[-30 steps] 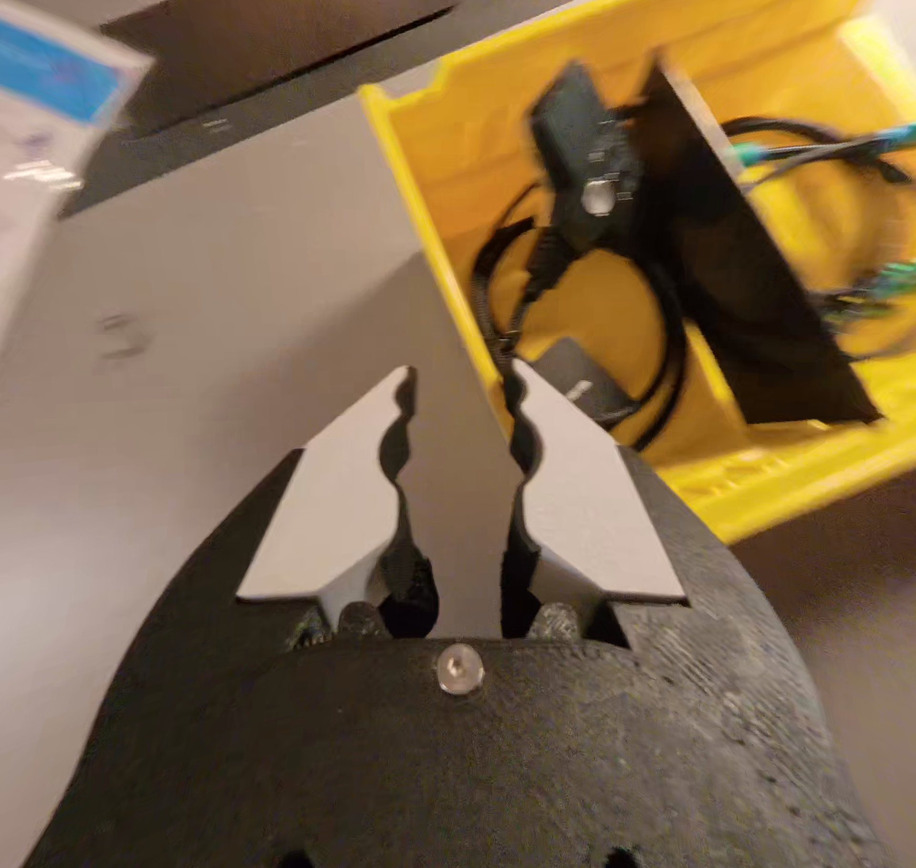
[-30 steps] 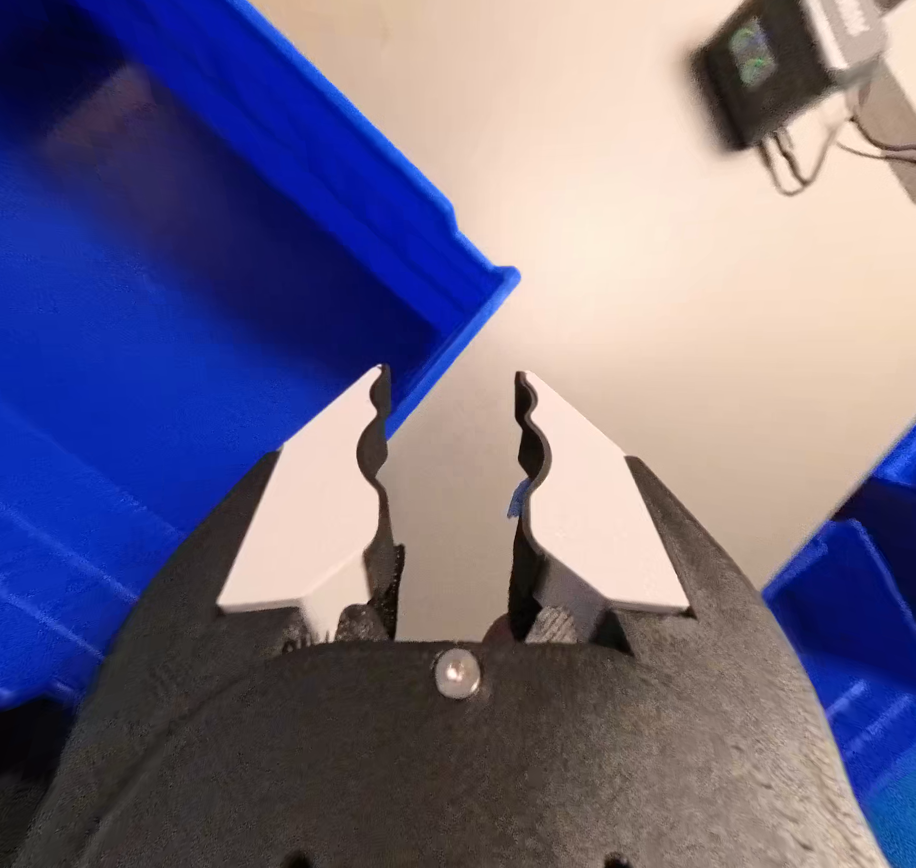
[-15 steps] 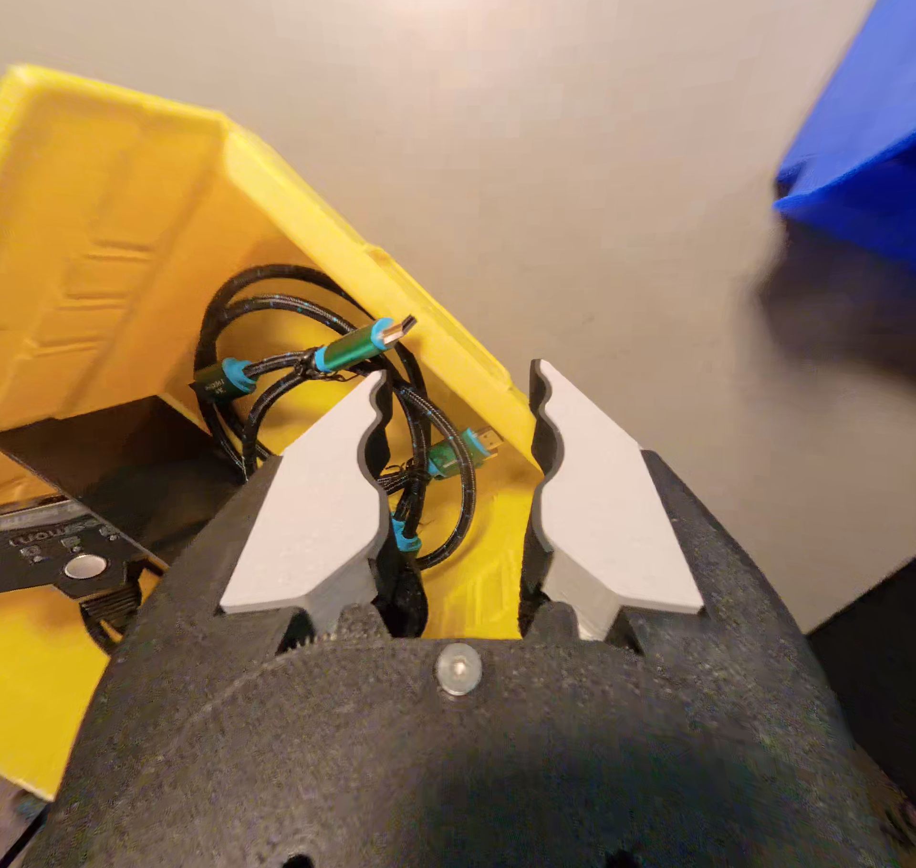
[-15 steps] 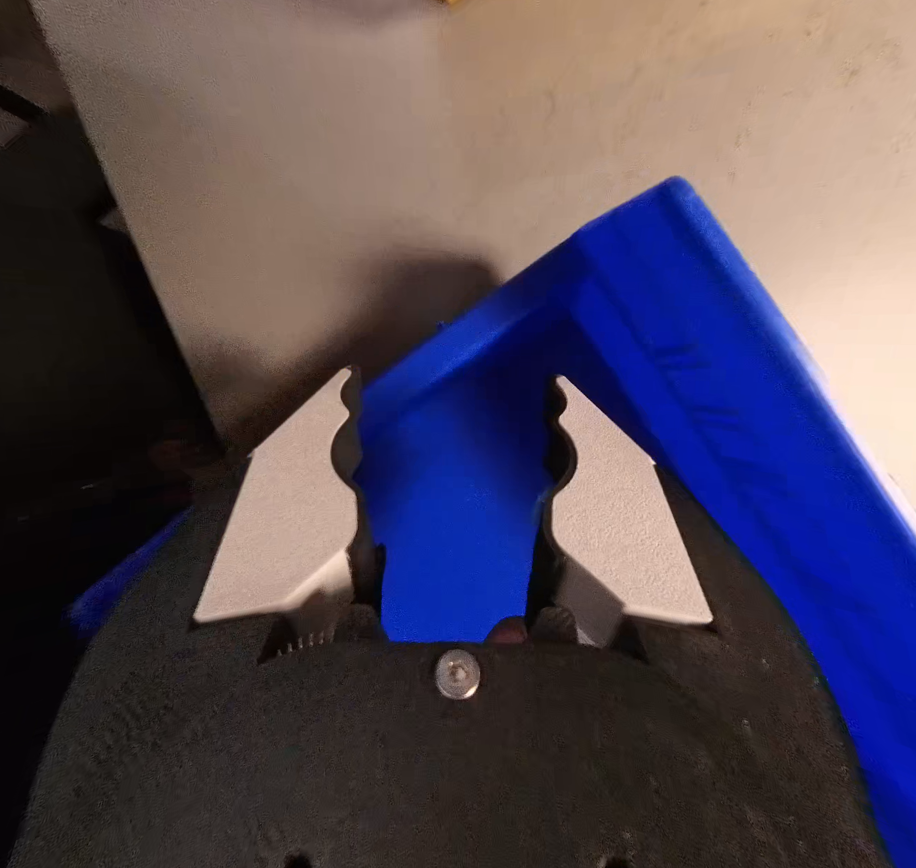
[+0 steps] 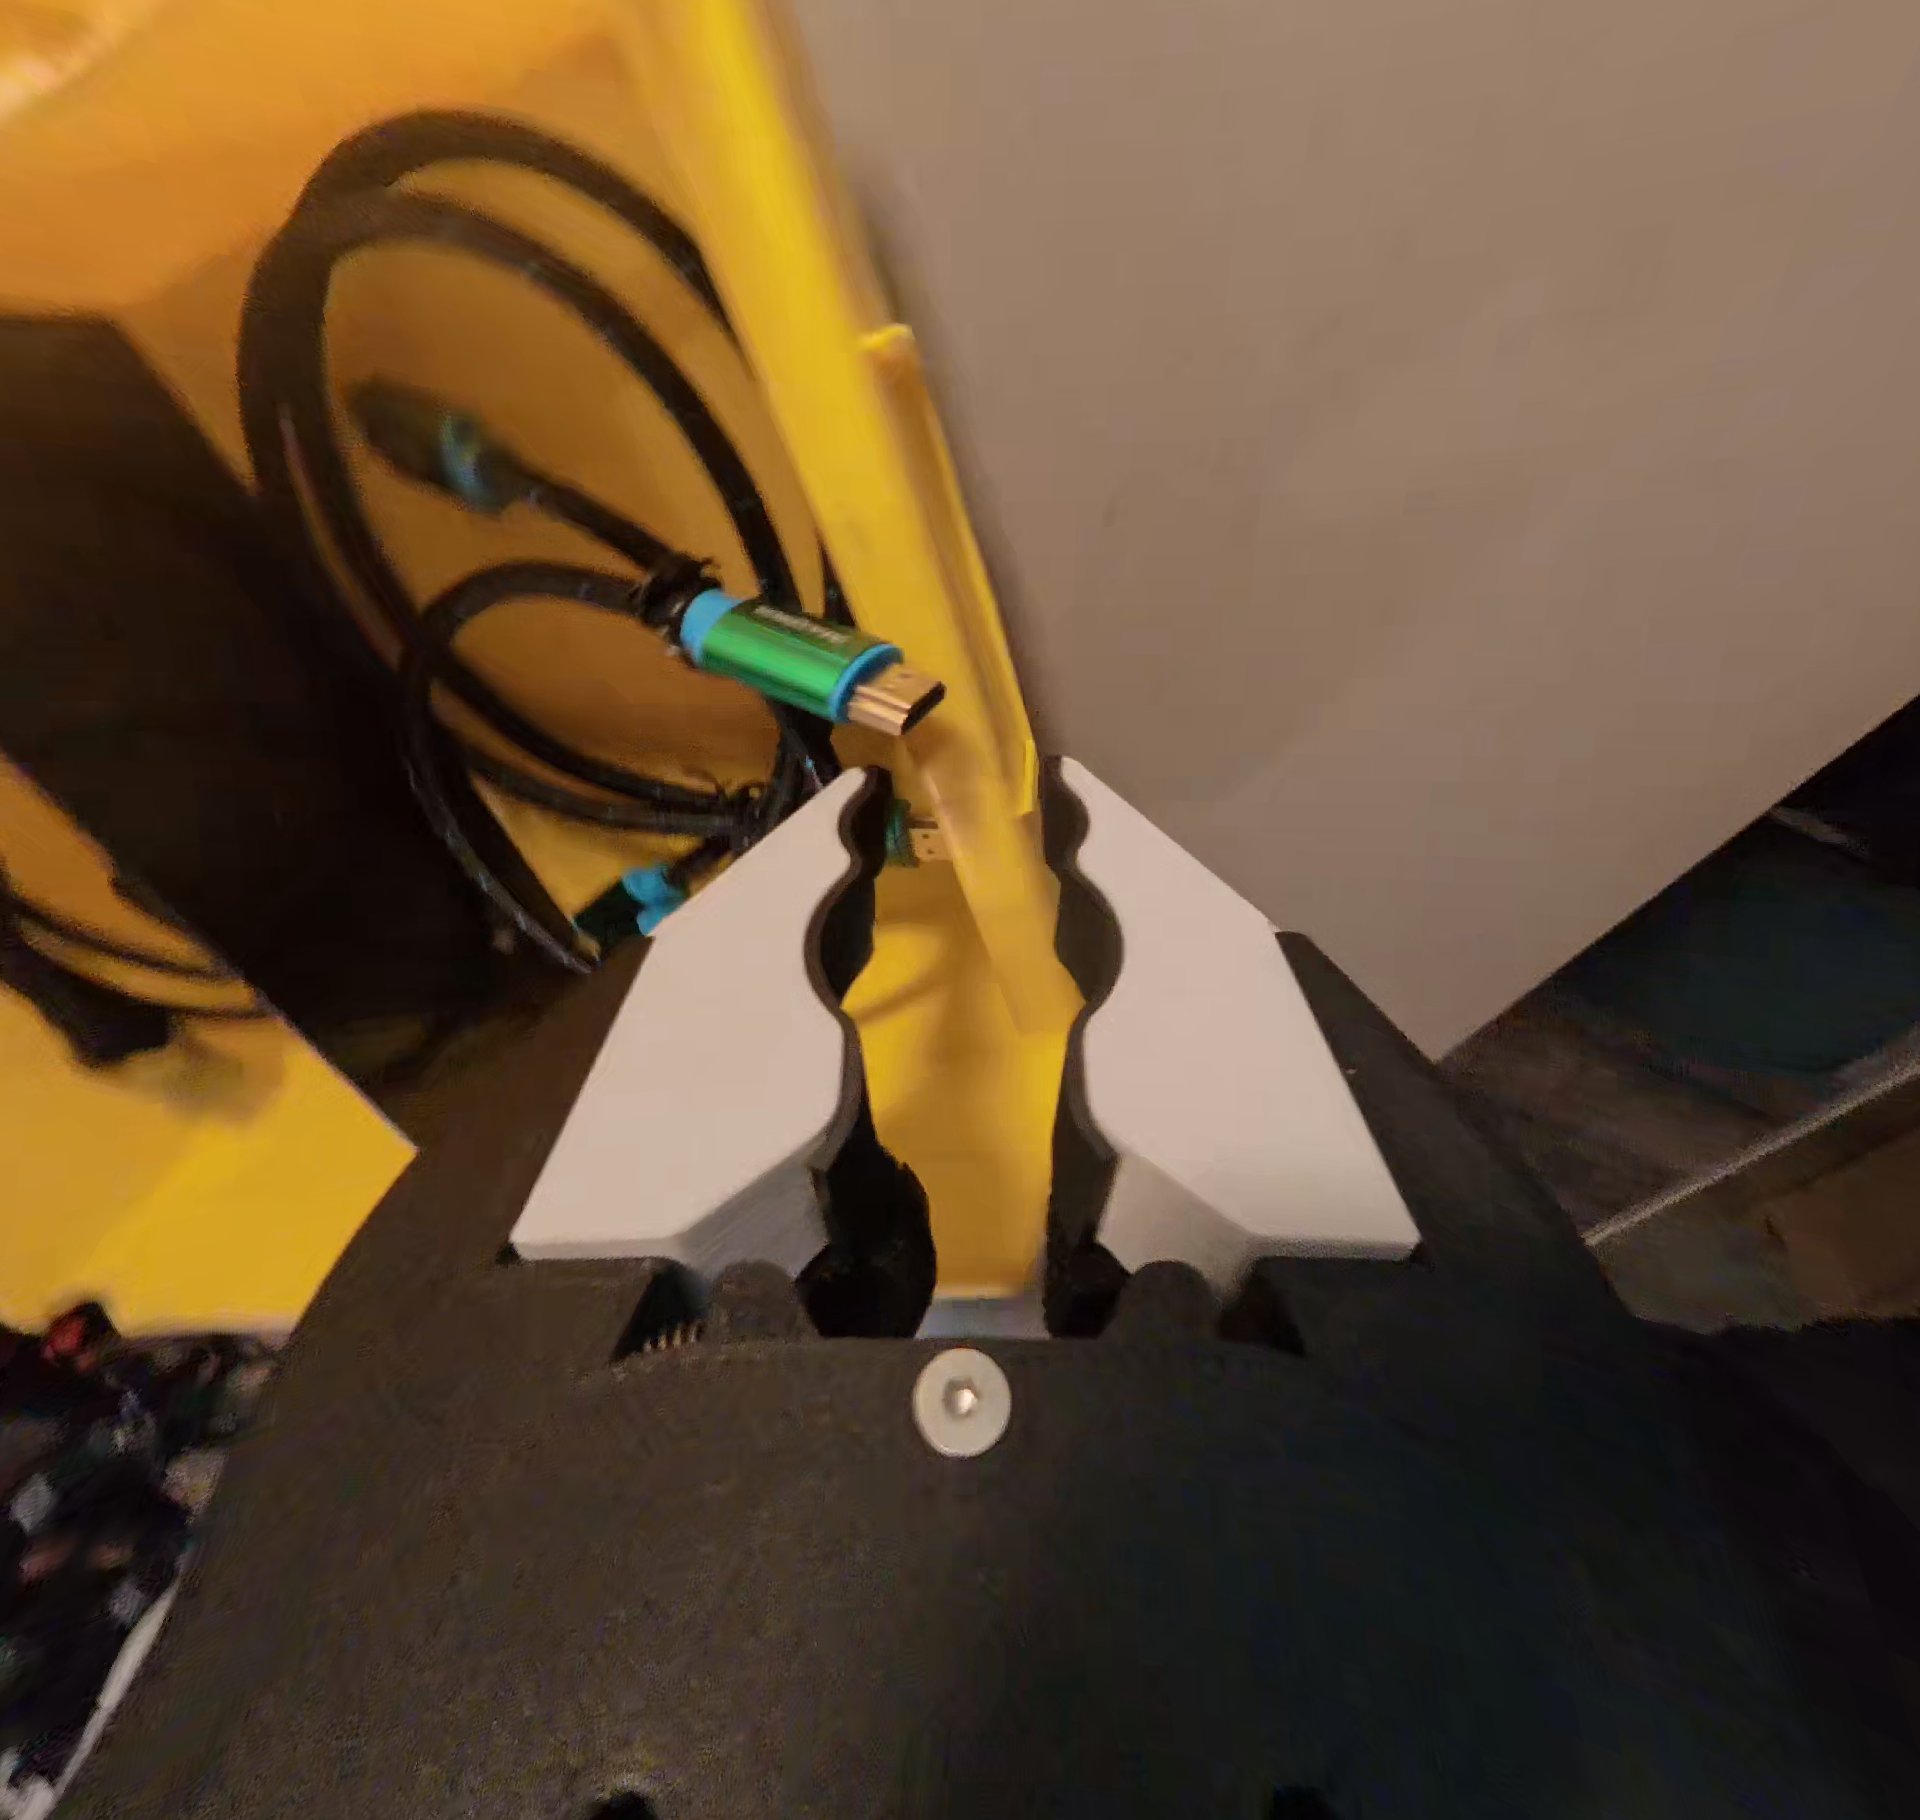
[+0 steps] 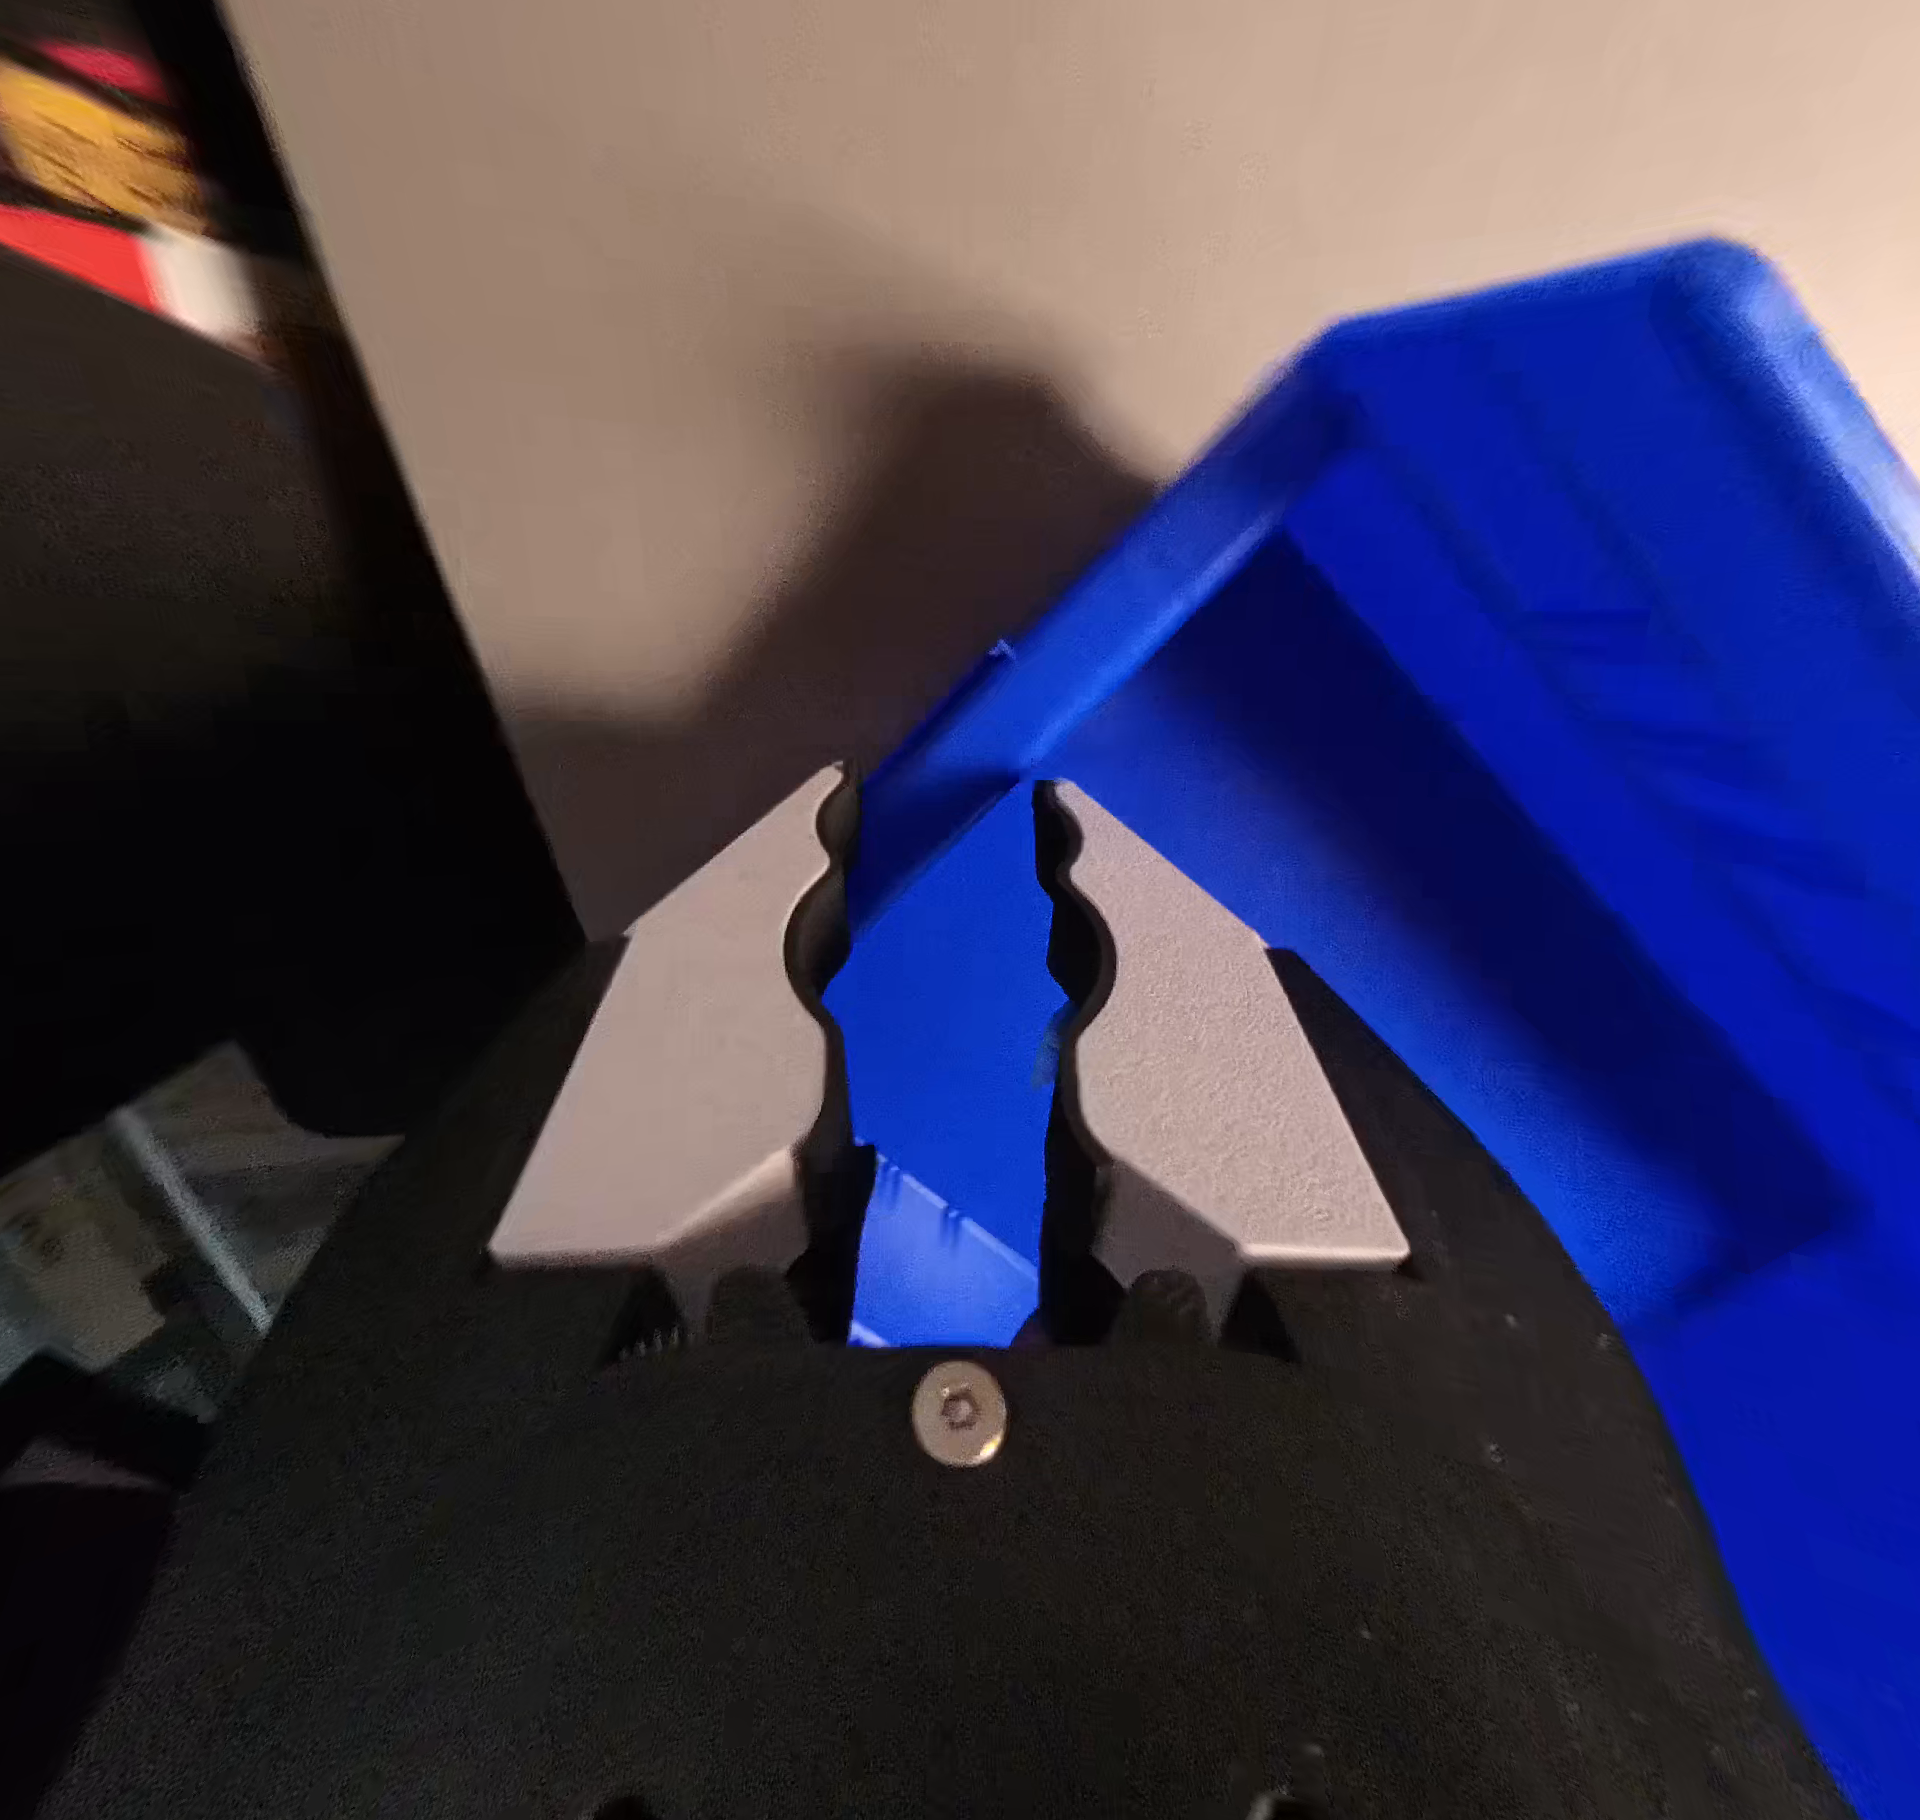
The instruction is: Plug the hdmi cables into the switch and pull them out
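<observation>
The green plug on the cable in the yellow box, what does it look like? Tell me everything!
The shiny green metal HDMI plug has blue rings at both ends and a gold tip pointing toward the yellow plastic bin's wall. It ends a black braided cable coiled inside the bin. Nothing grips it.

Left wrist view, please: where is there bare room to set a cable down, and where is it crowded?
Bare tabletop runs right of the yellow bin's wall, up to the table's dark edge at lower right. Inside the yellow bin it is crowded: coiled black cables, a green plug and a black divider. The open left claw straddles that wall.
</observation>
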`<action>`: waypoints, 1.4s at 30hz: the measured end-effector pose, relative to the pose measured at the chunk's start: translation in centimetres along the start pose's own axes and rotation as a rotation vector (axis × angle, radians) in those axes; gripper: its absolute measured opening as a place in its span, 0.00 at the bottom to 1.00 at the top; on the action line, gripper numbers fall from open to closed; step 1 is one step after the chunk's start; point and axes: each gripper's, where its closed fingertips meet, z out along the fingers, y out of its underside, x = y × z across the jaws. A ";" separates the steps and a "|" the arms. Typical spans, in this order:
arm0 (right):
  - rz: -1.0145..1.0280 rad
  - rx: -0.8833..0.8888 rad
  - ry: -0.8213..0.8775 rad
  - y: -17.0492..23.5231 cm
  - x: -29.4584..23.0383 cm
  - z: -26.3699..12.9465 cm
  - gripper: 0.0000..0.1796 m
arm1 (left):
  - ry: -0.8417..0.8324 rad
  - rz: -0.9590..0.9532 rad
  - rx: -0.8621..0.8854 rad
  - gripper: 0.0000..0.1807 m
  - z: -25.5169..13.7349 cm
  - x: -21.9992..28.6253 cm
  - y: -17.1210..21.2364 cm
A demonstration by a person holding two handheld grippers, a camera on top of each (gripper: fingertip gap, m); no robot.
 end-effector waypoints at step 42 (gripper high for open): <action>0.747 0.774 0.870 9.0 5.7 -6.5 0.08 | -0.796 -0.970 0.976 0.03 -3.3 -4.0 5.6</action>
